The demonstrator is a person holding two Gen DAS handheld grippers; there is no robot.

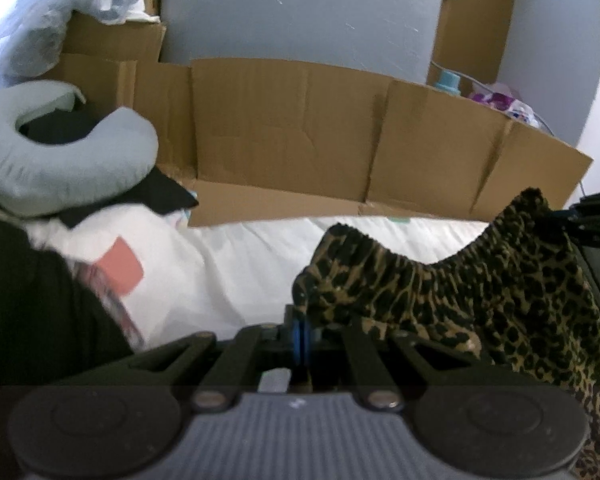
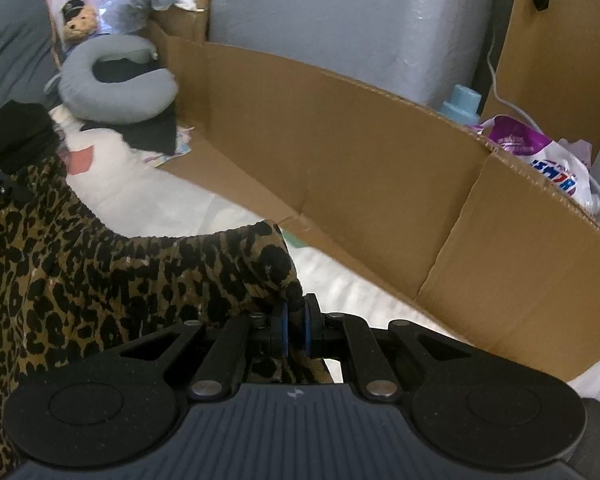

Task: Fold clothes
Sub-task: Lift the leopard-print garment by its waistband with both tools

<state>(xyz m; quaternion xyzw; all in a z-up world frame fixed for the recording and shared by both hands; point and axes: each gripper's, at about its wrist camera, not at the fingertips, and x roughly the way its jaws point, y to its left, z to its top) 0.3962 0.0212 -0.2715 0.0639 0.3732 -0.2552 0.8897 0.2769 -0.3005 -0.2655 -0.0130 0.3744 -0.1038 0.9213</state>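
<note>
Two grippers, one leopard-print garment [image 1: 480, 292] held above the white bedding [image 1: 252, 264].

My left gripper [image 1: 302, 330] and right gripper [image 2: 295, 330] each pinch a corner of its gathered waistband, which sags between them before the cardboard wall [image 2: 340, 132].

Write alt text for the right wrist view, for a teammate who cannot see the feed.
The right gripper is shut on one end of the gathered waistband of a leopard-print garment, which hangs off to the left above a white bed sheet. Behind runs a long flattened cardboard box wall, with a grey neck pillow lying on dark cloth at upper left.
</note>
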